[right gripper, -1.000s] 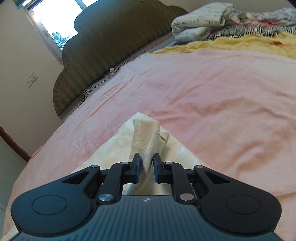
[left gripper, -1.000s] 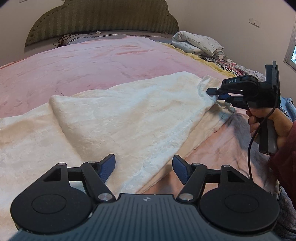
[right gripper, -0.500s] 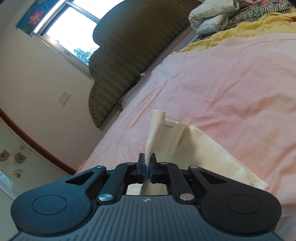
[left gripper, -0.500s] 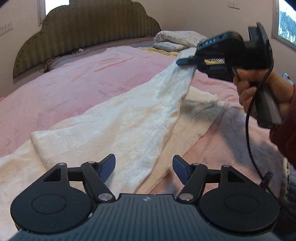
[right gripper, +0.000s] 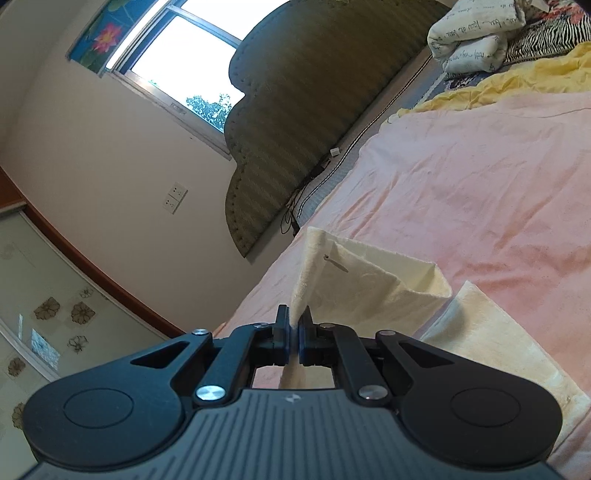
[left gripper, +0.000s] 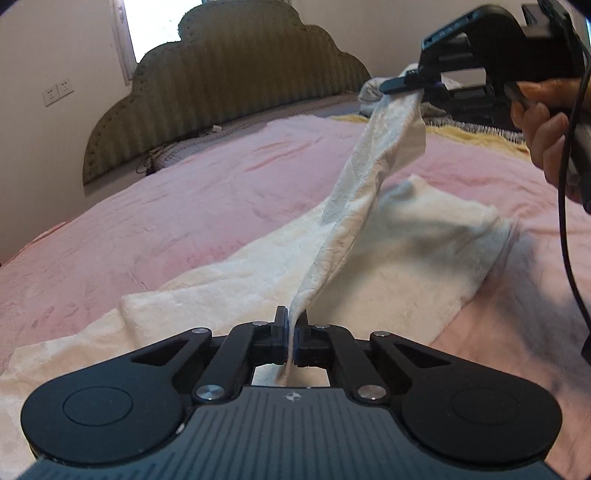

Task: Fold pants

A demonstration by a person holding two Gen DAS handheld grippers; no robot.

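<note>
Cream fleece pants (left gripper: 413, 266) lie spread on the pink bedspread (left gripper: 184, 206). My left gripper (left gripper: 292, 325) is shut on the near edge of one pant leg. My right gripper (left gripper: 406, 83), held by a hand at the upper right, is shut on the far hem of the same leg and holds it up, so the leg hangs stretched between the two. In the right wrist view my right gripper (right gripper: 293, 321) pinches the cream hem (right gripper: 369, 288), which folds open in front of it; the other leg (right gripper: 491, 347) lies flat below.
A padded olive headboard (left gripper: 236, 85) stands at the far end. Folded bedding (right gripper: 476, 33) and a yellow blanket (right gripper: 517, 81) lie at the far right of the bed. A window (right gripper: 184, 62) and wall sockets (right gripper: 174, 197) are on the left wall.
My left gripper has shut on the near edge of the pant leg. My right gripper has lifted the hem higher, drawing the leg up off the bed.
</note>
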